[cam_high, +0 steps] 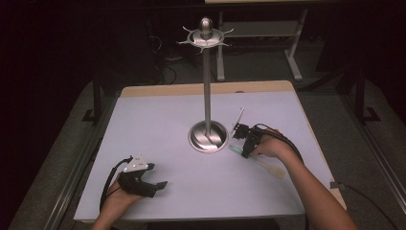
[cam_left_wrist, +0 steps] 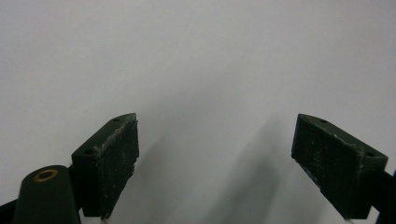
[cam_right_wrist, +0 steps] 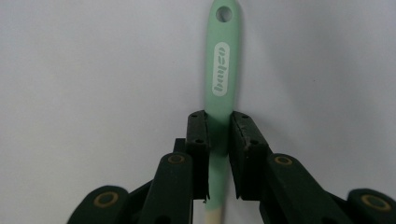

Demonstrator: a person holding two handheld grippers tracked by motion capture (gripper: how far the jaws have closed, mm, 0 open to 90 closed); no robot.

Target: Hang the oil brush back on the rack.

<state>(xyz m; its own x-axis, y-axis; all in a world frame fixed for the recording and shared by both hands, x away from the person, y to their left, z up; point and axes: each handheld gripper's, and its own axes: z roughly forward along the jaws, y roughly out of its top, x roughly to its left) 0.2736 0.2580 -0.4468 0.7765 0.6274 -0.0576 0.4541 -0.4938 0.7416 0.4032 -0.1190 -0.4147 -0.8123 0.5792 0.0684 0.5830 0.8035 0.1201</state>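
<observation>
The right gripper [cam_high: 247, 142] has its jaws clenched on the mint-green handle of a spatula [cam_right_wrist: 223, 79], which lies flat on the white desk [cam_high: 158, 120] just right of the round base of a tall metal hanging stand [cam_high: 208, 135]. The one relation that matters is the spatula's long axis: in the right gripper view it runs straight ahead out of the jaws, the green end with its hanging hole farthest away and the pale part of the utensil passing back beneath the gripper. From the high view that same axis lies aslant across the desk, green tip toward the stand base, pale blade toward the person's right forearm. The high view alone gives the stand's hooks high above the desk; the right gripper view alone shows the hole and the lettering. The left gripper [cam_high: 140, 179] rests well apart near the front-left of the desk, jaws released over bare white surface.
</observation>
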